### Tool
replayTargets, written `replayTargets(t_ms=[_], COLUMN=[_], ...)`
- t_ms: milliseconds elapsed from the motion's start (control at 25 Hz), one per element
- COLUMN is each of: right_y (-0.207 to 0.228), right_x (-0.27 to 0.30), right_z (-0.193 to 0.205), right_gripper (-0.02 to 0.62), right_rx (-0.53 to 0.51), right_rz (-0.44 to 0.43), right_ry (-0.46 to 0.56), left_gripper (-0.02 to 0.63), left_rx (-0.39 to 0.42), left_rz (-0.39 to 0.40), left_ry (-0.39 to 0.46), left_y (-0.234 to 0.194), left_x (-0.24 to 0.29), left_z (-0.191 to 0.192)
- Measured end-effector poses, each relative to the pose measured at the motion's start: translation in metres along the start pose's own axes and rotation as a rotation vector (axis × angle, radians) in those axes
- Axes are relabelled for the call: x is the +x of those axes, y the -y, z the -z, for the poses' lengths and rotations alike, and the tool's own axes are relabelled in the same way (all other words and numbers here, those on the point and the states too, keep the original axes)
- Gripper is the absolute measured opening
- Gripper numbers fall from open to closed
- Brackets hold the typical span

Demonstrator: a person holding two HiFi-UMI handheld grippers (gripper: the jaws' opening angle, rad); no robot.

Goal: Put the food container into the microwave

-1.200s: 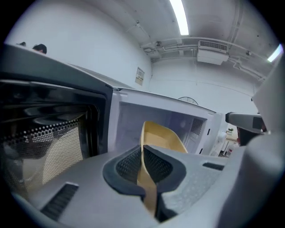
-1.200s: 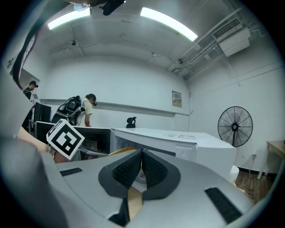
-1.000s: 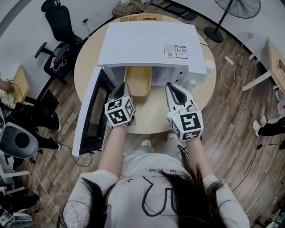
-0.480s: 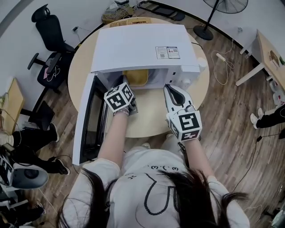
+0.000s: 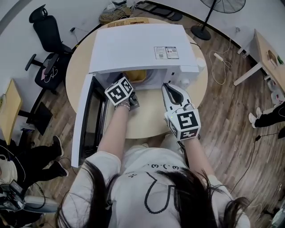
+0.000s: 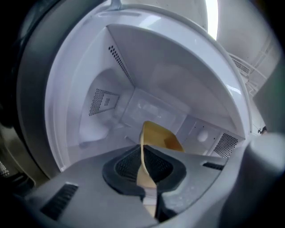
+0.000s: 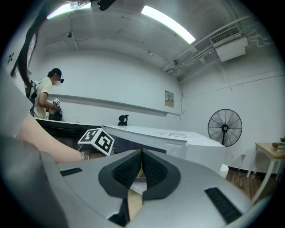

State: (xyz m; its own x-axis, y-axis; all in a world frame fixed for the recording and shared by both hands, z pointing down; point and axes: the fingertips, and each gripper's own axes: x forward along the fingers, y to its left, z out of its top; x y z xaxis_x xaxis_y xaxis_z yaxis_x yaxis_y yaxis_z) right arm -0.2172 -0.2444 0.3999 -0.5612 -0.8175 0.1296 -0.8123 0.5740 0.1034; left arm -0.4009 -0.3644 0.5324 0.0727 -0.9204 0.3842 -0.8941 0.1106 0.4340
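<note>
The white microwave (image 5: 138,46) stands on the round wooden table (image 5: 149,120) with its door (image 5: 87,122) swung open to the left. The yellow food container (image 5: 136,75) is almost wholly inside the cavity; only its near edge shows under the top. In the left gripper view the container (image 6: 161,136) rests on the cavity floor. My left gripper (image 6: 142,149) is shut on its near rim and reaches into the opening (image 5: 130,87). My right gripper (image 5: 166,87) hovers over the table just right of the opening, jaws shut (image 7: 141,152) with nothing in them.
A black office chair (image 5: 44,31) is at the far left and a floor fan (image 5: 222,6) at the far right. Cables lie on the wooden floor. A desk corner (image 5: 267,53) is at the right. A person (image 7: 44,95) stands far off in the right gripper view.
My left gripper has moved forward into the microwave, carrying the yellow container deeper inside. The right gripper has stayed nearly in place.
</note>
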Motion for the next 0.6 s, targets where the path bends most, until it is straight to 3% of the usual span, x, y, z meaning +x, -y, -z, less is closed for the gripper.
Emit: replayTargets(t_ms=[480,600], right_y=[0.002,0.002], right_x=[-0.004,-0.005], right_z=[-0.001,-0.002], right_gripper=[0.029,0.029], right_rx=[-0.015,-0.016], right_rz=[-0.002,-0.002], right_ry=[-0.008,-0.005], left_gripper=[0.023,0.087], left_rx=[-0.006,0.006], left_rz=[-0.009,0.004], left_ry=[-0.023,-0.011], left_y=[0.002,0.006], left_x=[0.009,0.007], left_z=[0.004,0.003])
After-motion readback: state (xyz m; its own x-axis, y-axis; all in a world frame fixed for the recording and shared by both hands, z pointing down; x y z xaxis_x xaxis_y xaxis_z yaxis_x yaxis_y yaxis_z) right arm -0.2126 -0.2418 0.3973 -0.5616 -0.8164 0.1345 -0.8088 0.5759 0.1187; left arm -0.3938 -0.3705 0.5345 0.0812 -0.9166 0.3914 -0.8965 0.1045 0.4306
